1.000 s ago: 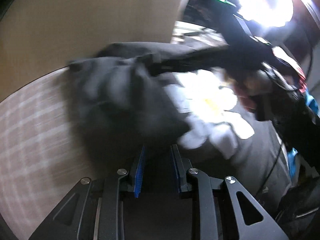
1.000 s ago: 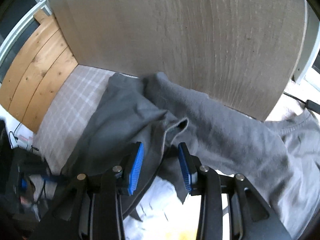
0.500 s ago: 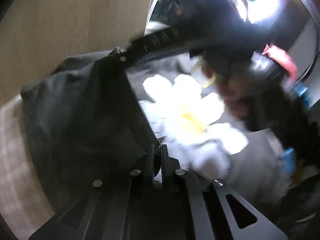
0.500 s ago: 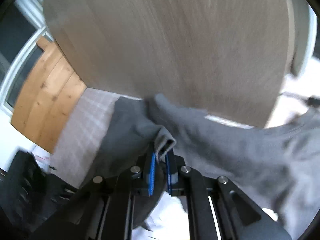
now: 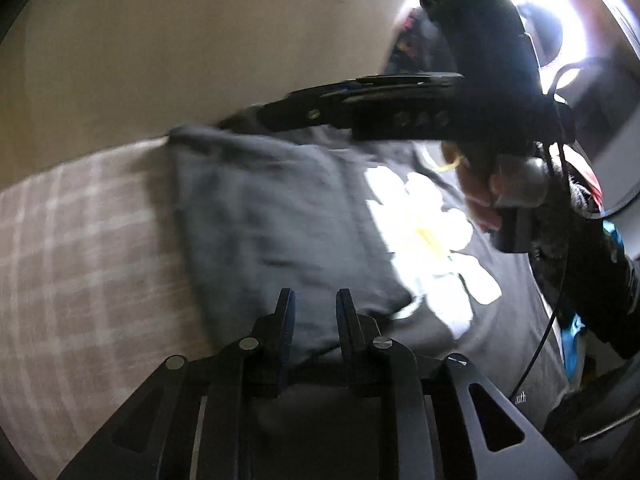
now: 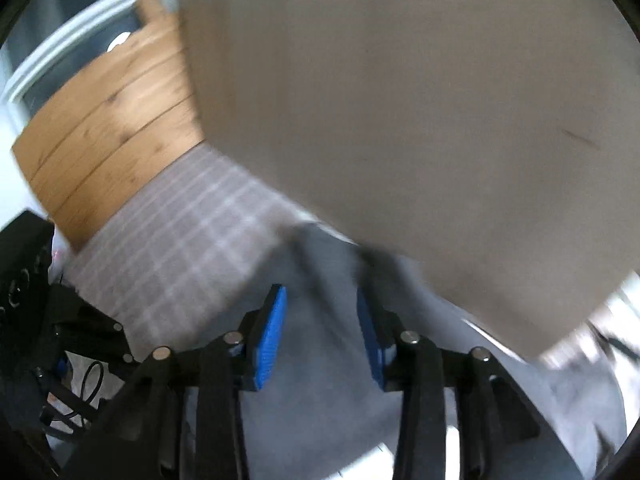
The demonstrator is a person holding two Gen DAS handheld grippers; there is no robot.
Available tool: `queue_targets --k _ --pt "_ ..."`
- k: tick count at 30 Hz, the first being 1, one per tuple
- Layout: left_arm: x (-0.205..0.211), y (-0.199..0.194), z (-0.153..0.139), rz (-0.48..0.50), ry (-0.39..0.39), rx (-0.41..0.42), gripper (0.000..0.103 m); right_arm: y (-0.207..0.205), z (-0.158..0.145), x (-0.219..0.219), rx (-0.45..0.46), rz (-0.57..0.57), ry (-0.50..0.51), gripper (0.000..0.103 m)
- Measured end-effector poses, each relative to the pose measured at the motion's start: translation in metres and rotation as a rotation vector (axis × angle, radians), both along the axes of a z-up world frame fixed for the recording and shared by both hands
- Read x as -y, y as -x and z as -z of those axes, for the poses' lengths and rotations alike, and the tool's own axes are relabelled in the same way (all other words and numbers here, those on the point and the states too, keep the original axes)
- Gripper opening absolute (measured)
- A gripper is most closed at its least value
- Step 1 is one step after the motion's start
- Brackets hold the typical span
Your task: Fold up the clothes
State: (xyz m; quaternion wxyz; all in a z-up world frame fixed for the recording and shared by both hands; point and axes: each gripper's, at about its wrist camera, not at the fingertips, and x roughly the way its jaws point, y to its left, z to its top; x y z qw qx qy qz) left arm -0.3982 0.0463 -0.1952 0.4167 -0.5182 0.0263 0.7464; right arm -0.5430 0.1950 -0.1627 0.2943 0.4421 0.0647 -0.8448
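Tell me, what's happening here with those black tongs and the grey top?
A person is folding a grey sweatshirt with a white flower print on a checked bedcover, using tongs in each hand. One side is already folded over the front. Both the left tongs and the right tongs are opening just above the cloth, with nothing pinched between them. A hand shows on the right tongs' handle.

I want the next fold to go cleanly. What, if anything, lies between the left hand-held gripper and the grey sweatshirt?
Nothing visible. The left hand-held gripper, its jaws opening, hangs right over the grey sweatshirt, with only folded fabric under its fingers. The right hand-held gripper reaches across farther back.
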Motion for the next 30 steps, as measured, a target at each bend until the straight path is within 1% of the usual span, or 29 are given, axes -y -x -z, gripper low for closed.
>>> queue_targets --k 2,4,7,9,12,14,16,18,19,22,23,24,26,27,30 --pt "0.004 0.004 0.007 -0.013 0.034 0.003 0.020 0.014 0.015 0.015 0.032 -0.033 -0.016 0.034" --pt "0.005 0.006 0.015 -0.017 0.087 -0.011 0.020 0.032 0.034 0.029 0.036 -0.001 -0.123 0.034" --pt "0.009 0.007 0.020 -0.018 0.092 -0.003 0.020 0.033 0.033 0.021 0.005 0.042 -0.210 0.034" --pt "0.013 0.007 0.018 -0.027 0.087 -0.001 0.020 0.017 0.015 0.004 -0.009 0.060 -0.171 0.034" --pt "0.021 0.004 0.007 -0.048 0.075 -0.009 0.020 -0.022 -0.001 -0.016 0.041 0.033 -0.087 0.034" --pt "0.032 -0.003 -0.007 -0.064 0.060 -0.020 0.020 -0.053 0.000 -0.025 0.092 0.003 -0.057 0.034" --pt "0.047 -0.015 -0.021 -0.084 0.049 -0.030 0.020 -0.083 0.012 -0.029 0.148 -0.023 -0.086 0.034" --pt "0.068 -0.032 -0.038 -0.122 0.041 -0.037 0.022 -0.108 0.029 -0.031 0.175 -0.043 -0.165 0.034" --pt "0.078 -0.041 -0.046 -0.140 0.037 -0.041 0.022 -0.113 0.034 -0.036 0.184 -0.031 -0.201 0.035" --pt "0.117 -0.081 -0.069 -0.218 0.022 -0.041 0.022 -0.119 0.033 -0.049 0.202 -0.001 -0.245 0.035" --pt "0.133 -0.100 -0.077 -0.255 0.023 -0.040 0.022 -0.120 0.029 -0.053 0.194 0.019 -0.275 0.035" --pt "0.151 -0.119 -0.086 -0.293 0.026 -0.038 0.022 -0.123 0.018 -0.058 0.165 0.039 -0.307 0.035" --pt "0.184 -0.162 -0.100 -0.376 0.062 -0.038 0.023 -0.131 -0.010 -0.068 0.111 0.054 -0.284 0.035" --pt "0.201 -0.185 -0.106 -0.420 0.085 -0.038 0.026 -0.139 -0.028 -0.076 0.085 0.063 -0.234 0.035" --pt "0.239 -0.258 -0.112 -0.538 0.184 -0.005 0.026 -0.161 -0.083 -0.097 0.010 0.087 -0.083 0.035"
